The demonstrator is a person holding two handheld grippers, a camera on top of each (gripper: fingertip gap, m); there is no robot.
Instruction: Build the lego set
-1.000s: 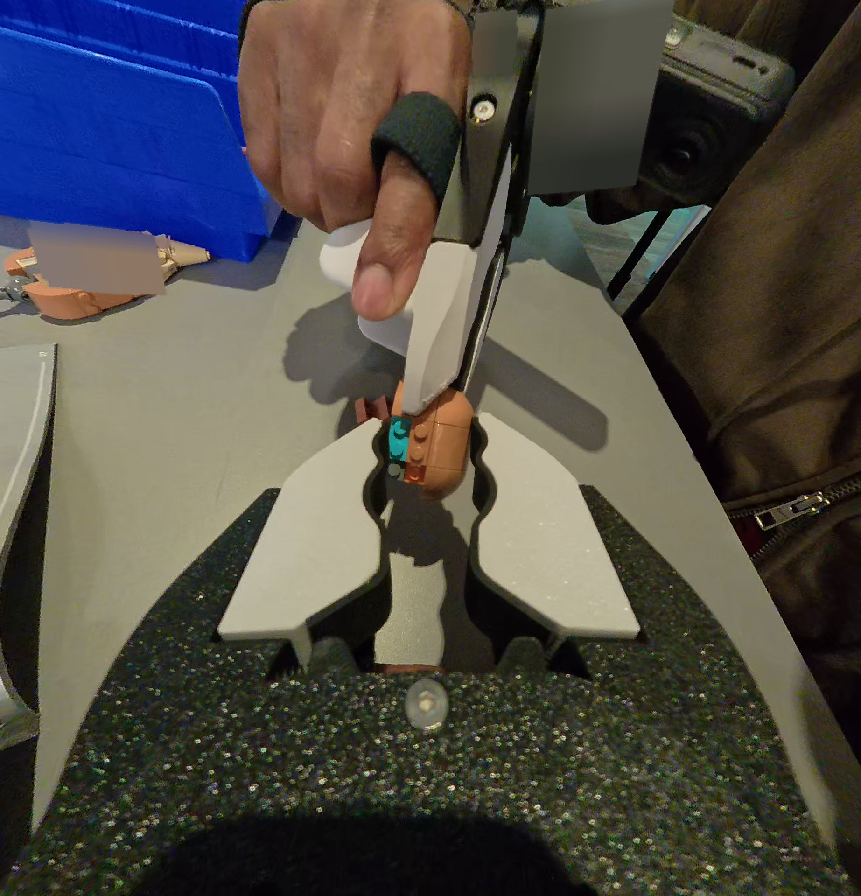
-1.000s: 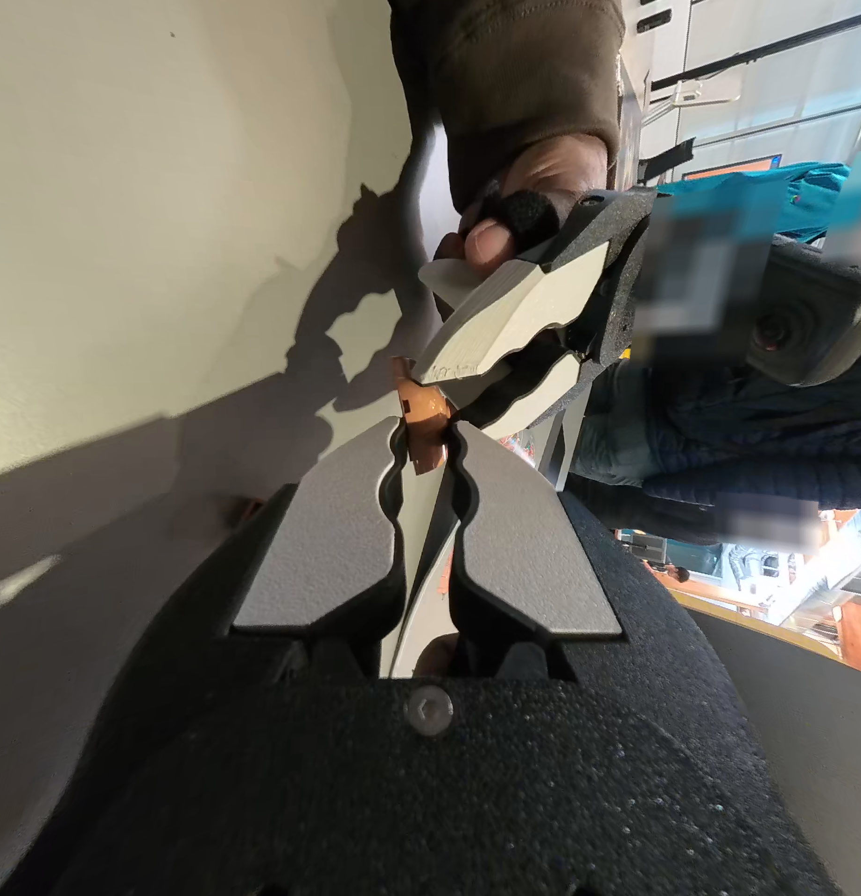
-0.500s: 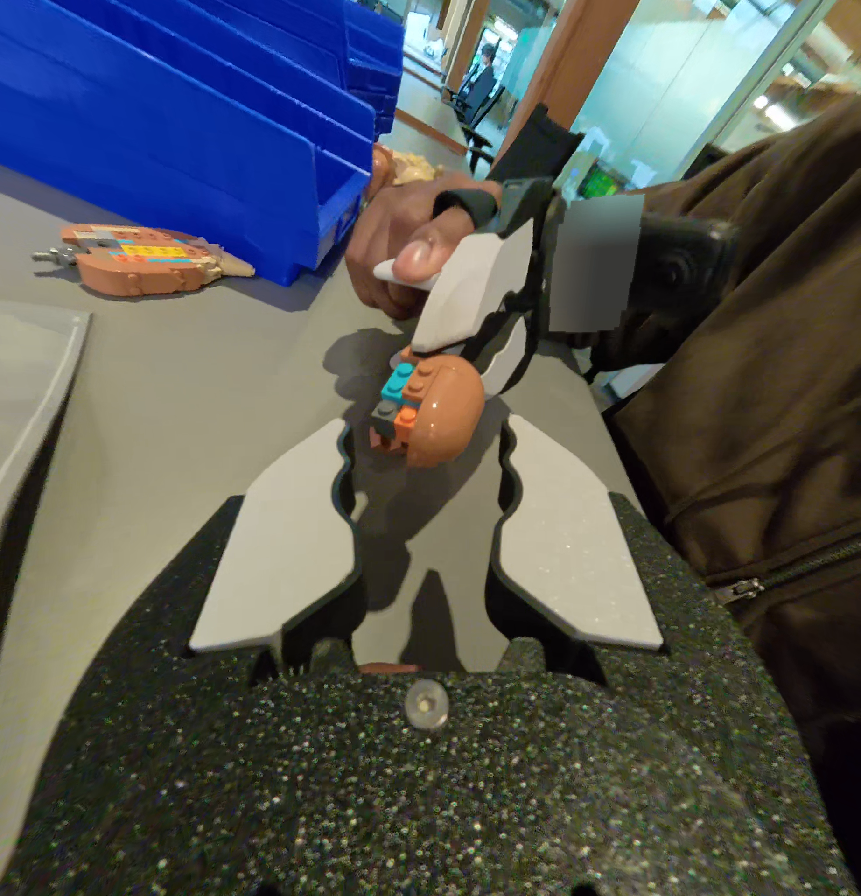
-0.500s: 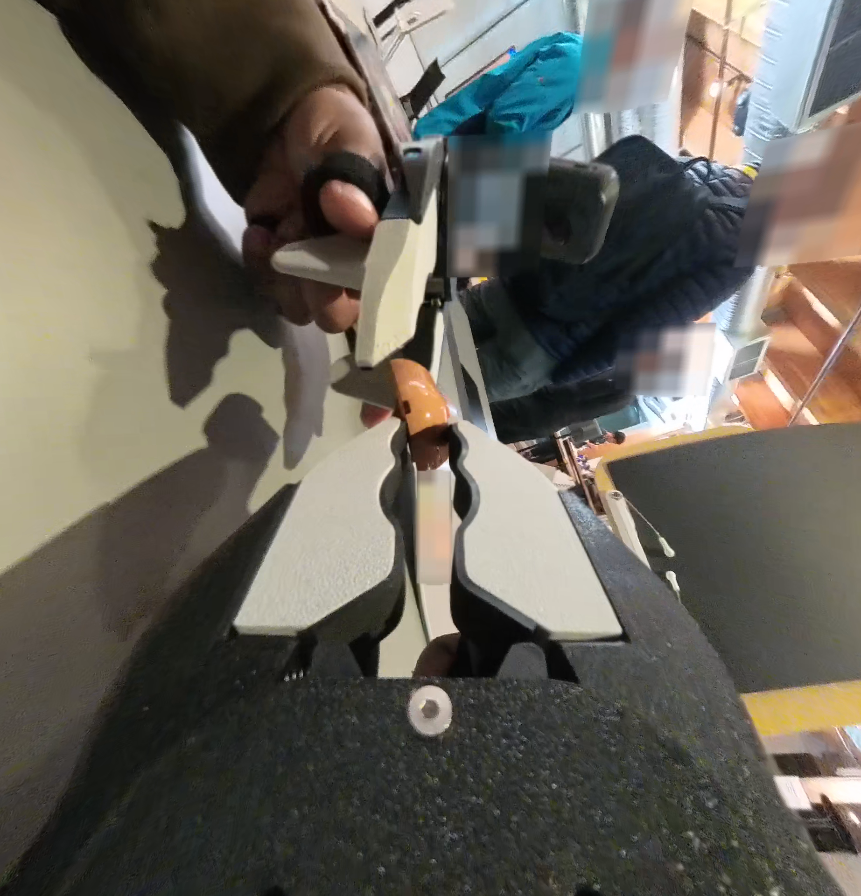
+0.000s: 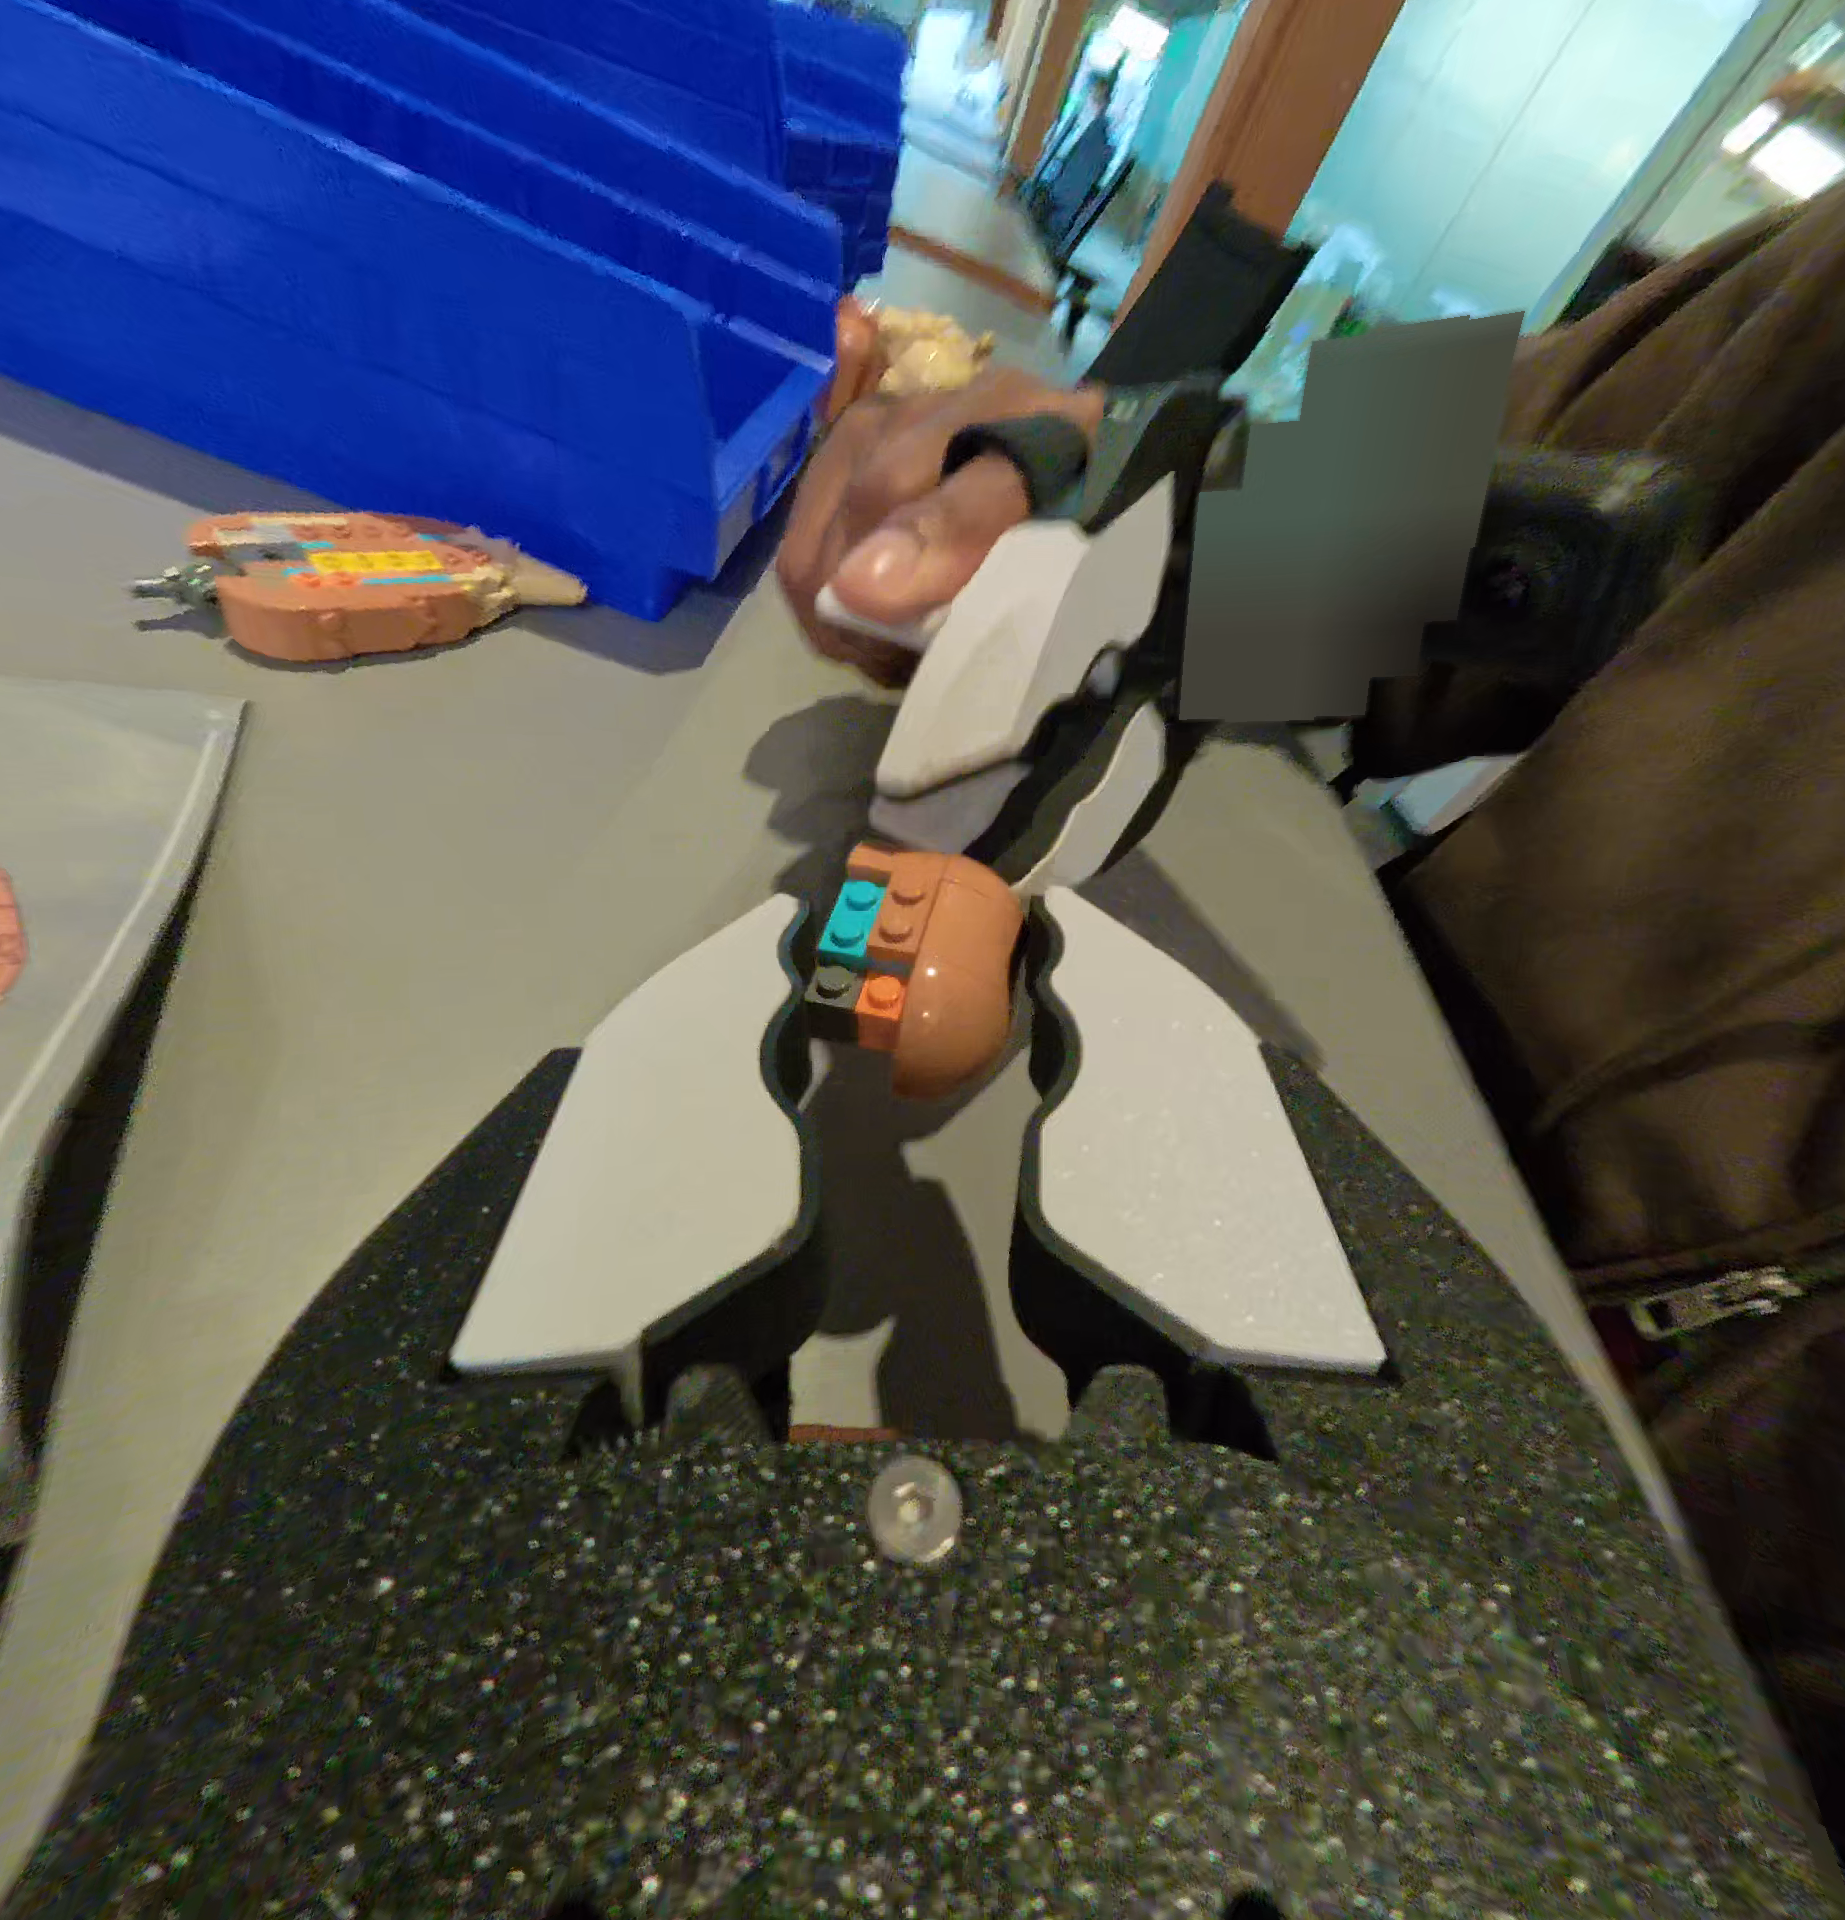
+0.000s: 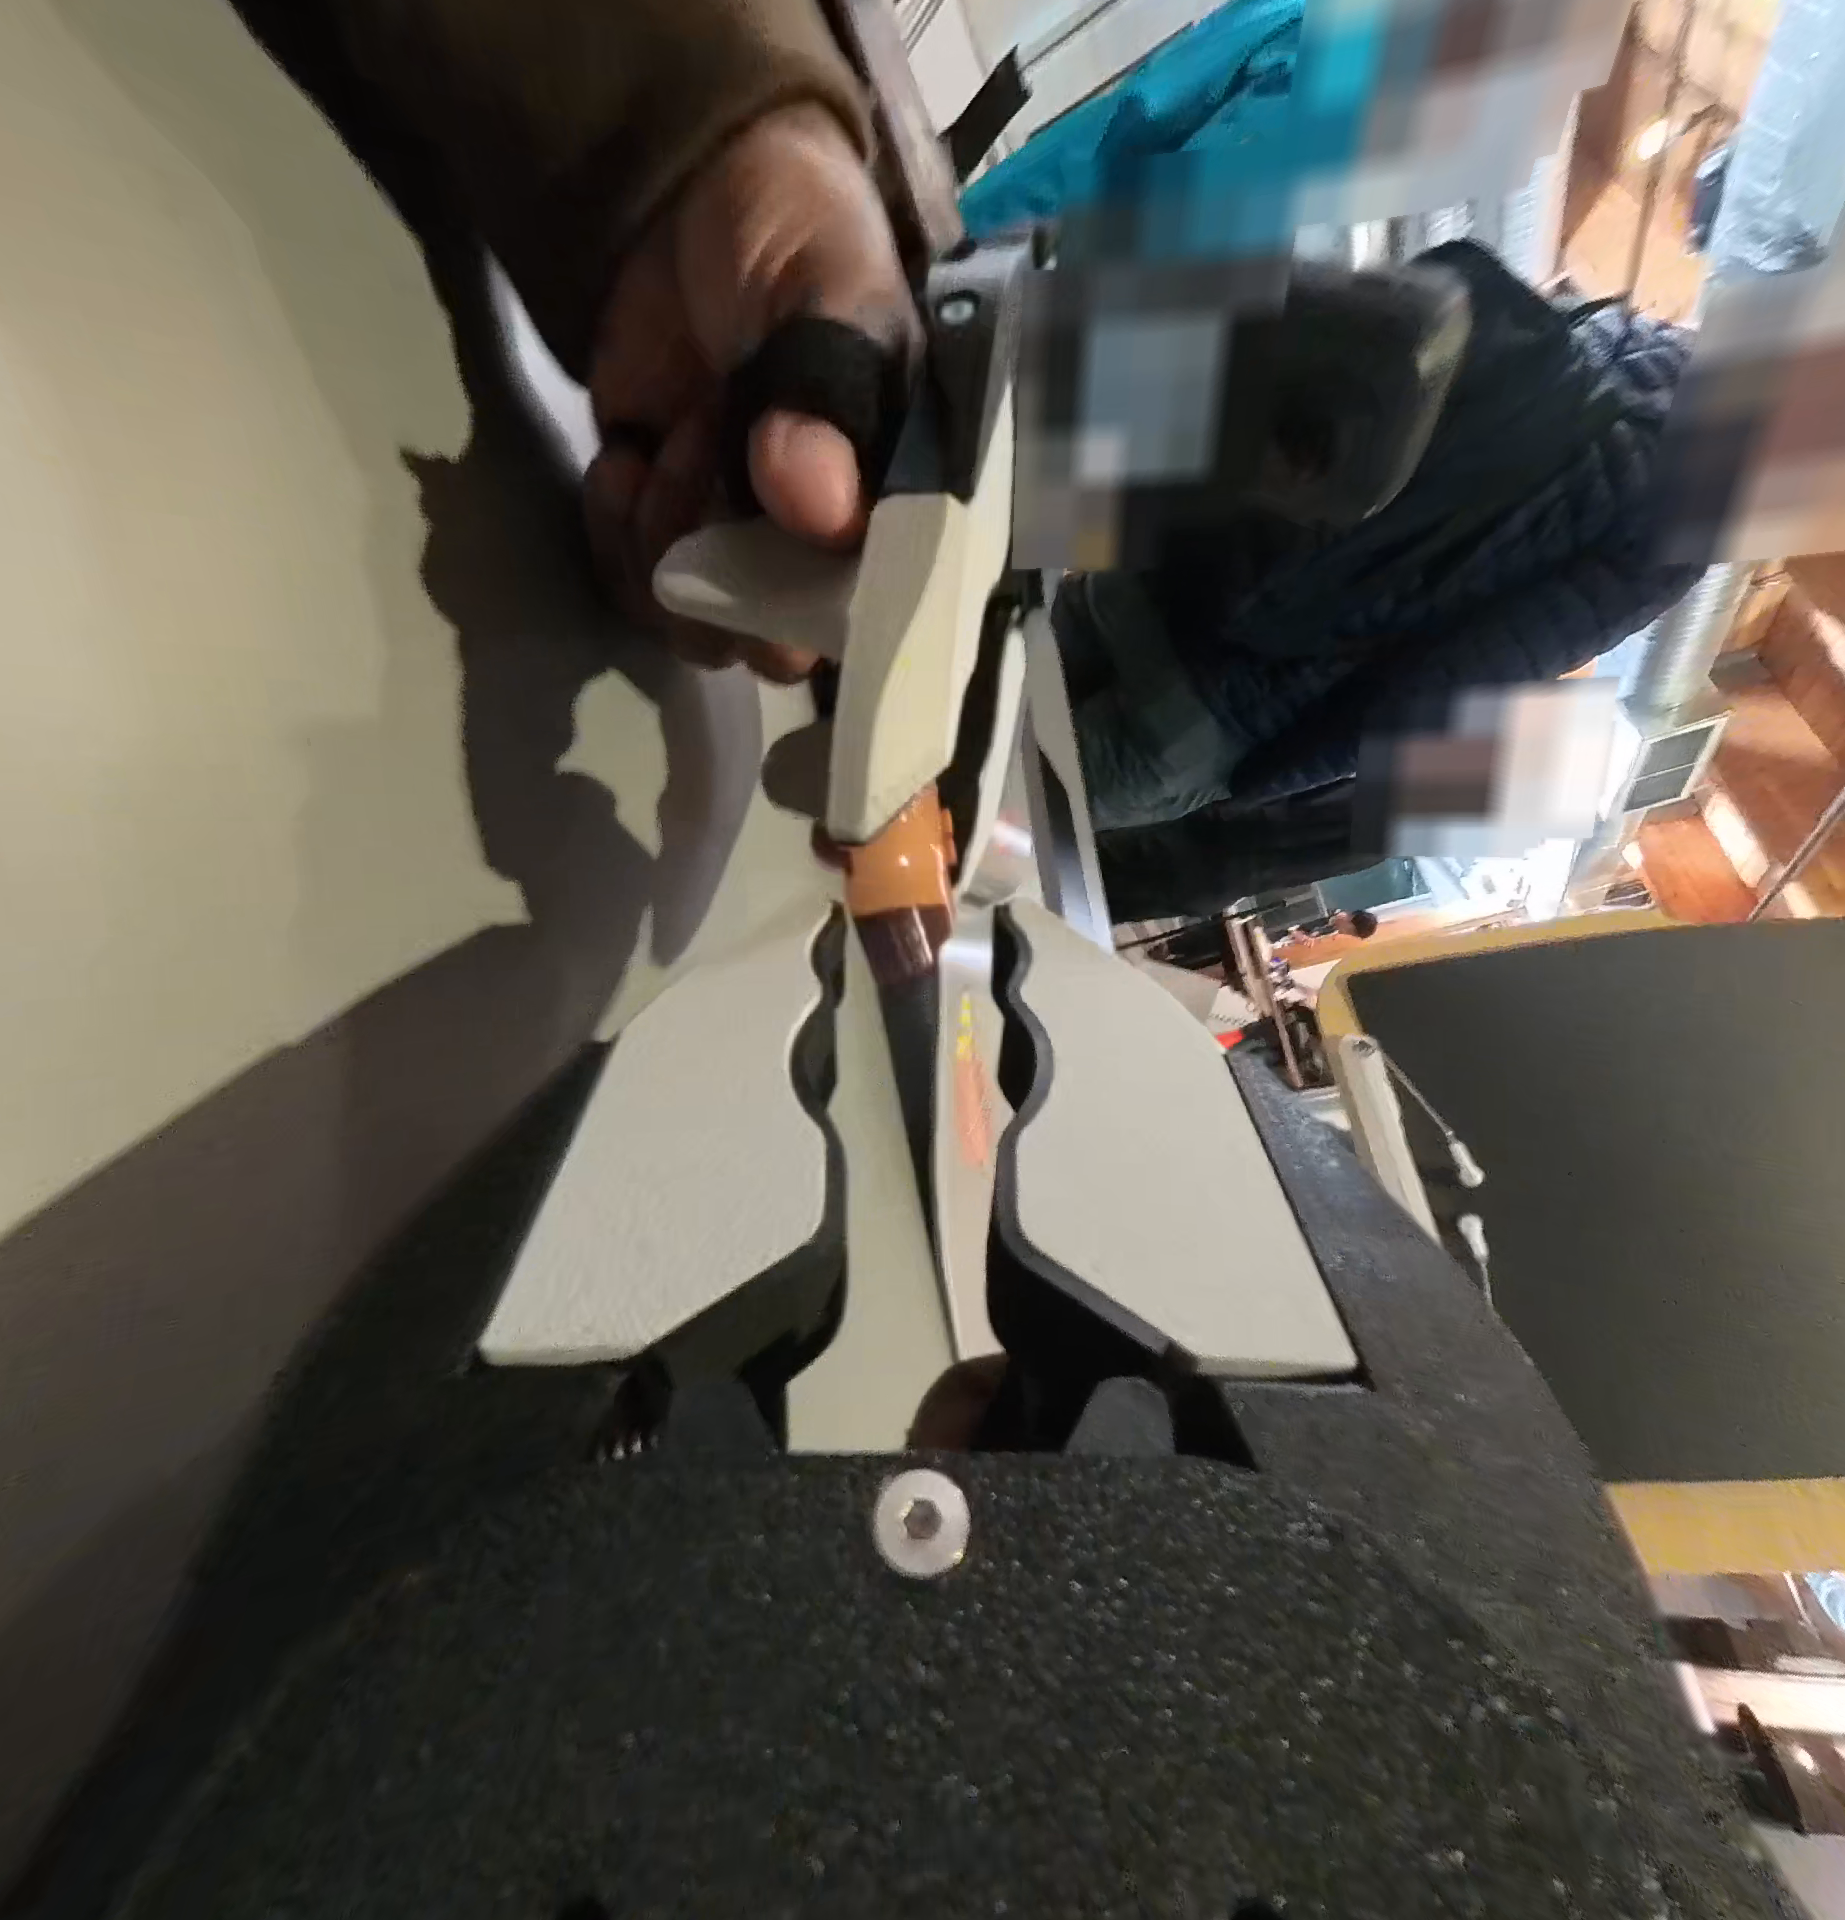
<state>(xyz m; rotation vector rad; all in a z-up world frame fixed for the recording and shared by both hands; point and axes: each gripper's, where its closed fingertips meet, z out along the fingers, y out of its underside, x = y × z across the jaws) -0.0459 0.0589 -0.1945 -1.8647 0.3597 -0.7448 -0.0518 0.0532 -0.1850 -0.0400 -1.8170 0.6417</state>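
At frame centre, the left gripper (image 5: 913, 961) clamps the brown lego piece (image 5: 923, 971); the right gripper (image 6: 913, 935) looks released beside it. A good join likely needs the left gripper steady while studs align.

My work surface is a plain grey table (image 5: 461, 831), matte and evenly lit. Along its far side stand my blue storage bins (image 5: 398, 291), set in a row with their fronts toward me. Just in front of them lies a partly built brown lego piece (image 5: 346, 592), flat on the tabletop, with yellow and teal bricks on top and a tan end pointing at the bins. At my left edge rests a grey sheet or tray (image 5: 66, 831), its raised rim pale; something brown shows on it, cut off by the frame.
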